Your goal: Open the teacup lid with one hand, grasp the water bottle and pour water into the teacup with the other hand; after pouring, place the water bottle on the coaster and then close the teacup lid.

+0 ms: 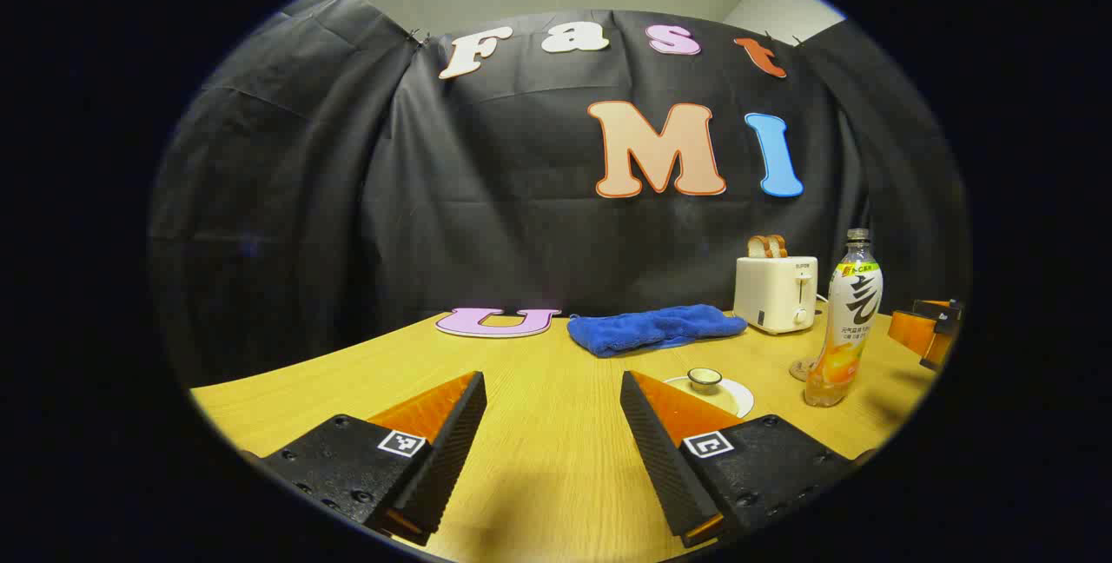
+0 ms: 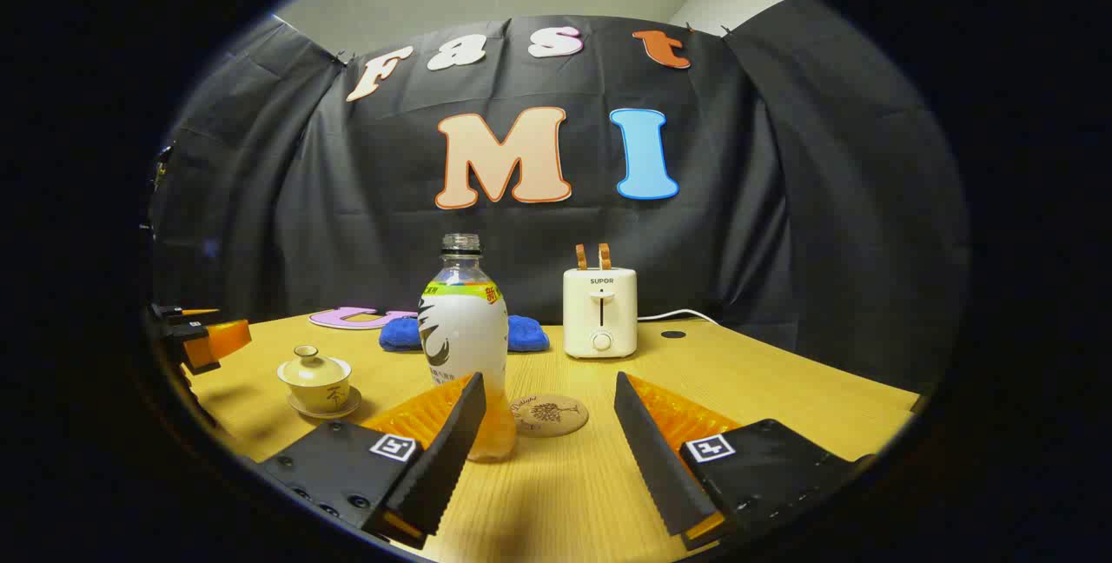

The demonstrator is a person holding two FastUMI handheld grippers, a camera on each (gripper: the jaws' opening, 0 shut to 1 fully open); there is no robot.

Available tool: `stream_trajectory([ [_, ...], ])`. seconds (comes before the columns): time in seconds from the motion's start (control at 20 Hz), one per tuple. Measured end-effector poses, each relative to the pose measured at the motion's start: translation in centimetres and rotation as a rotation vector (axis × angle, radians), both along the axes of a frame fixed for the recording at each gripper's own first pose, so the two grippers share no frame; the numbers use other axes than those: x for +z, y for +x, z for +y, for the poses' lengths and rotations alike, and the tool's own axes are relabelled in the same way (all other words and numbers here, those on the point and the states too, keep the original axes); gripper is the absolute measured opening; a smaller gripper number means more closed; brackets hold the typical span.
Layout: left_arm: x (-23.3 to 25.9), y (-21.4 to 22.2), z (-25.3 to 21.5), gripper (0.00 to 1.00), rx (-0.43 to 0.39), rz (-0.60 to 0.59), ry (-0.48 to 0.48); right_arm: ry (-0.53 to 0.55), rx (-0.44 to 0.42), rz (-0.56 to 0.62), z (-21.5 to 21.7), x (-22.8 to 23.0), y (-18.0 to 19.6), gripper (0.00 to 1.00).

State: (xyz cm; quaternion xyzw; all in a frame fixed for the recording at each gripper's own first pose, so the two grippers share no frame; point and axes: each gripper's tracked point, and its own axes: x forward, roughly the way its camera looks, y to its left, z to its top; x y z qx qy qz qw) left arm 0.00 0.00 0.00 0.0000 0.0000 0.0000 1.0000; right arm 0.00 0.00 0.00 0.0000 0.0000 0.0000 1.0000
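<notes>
Now, on the pale wooden table [image 2: 782, 389], the clear plastic water bottle with a white label and orange drink at its base [image 2: 465, 346] stands upright and uncapped, just behind the left finger of the right gripper [image 2: 547, 450]; that gripper's fingers are spread wide with nothing between them, resting low over the tabletop; a round brown coaster with a dark printed design [image 2: 549, 414] lies just beside the bottle's base, to its right in the right gripper view; the small cream teacup with its lid on, set on a saucer [image 2: 314, 379], sits well to the left of the bottle. In the left gripper view the left gripper [image 1: 552, 450] also has its fingers spread apart and empty; the teacup's lid knob and saucer rim peek above its right finger. A cream toaster holding two slices of bread [image 2: 599, 311] and a crumpled blue cloth [image 1: 656, 328] sit near the black backdrop.
</notes>
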Motion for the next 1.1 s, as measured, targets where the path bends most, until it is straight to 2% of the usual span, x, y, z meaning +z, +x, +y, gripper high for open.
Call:
stream_trajectory([
  [0.1, 0.1, 0.0, -0.1, 0.92, 0.000, -0.002, 0.001, 0.000, 0.000, 0.000, 0.0, 0.1, 0.0, 0.95],
  [0.15, 0.0, 0.0, 0.0, 0.91, 0.000, -0.002, 0.001, 0.000, 0.000, 0.000, 0.0, 0.0, 0.0, 0.92],
  [0.2, 0.0, 0.1, 0.0, 0.91, -0.001, 0.000, -0.001, 0.000, 0.000, 0.000, 0.0, 0.0, 0.0, 0.95],
  [0.7, -0.1, 0.1, -0.5, 0.92, -0.021, 0.000, -0.002, 0.000, 0.008, 0.001, 0.2, 0.1, -0.1, 0.95],
  [0.75, -0.1, 0.0, -0.4, 0.91, -0.021, -0.001, -0.002, 0.001, 0.008, 0.001, 0.2, 0.1, 0.0, 0.92],
  [0.8, 0.1, 0.0, -0.6, 0.92, -0.024, -0.002, -0.002, 0.000, 0.008, 0.001, 0.2, 0.1, -0.1, 0.95],
  [0.95, 0.0, 0.1, -2.1, 0.92, -0.090, -0.006, -0.003, 0.001, 0.007, 0.002, 0.2, 0.2, -0.1, 0.95],
  [1.1, 0.1, 0.1, -4.5, 0.91, -0.205, -0.009, -0.006, 0.001, 0.008, 0.002, 0.2, 0.1, 0.0, 0.96],
])
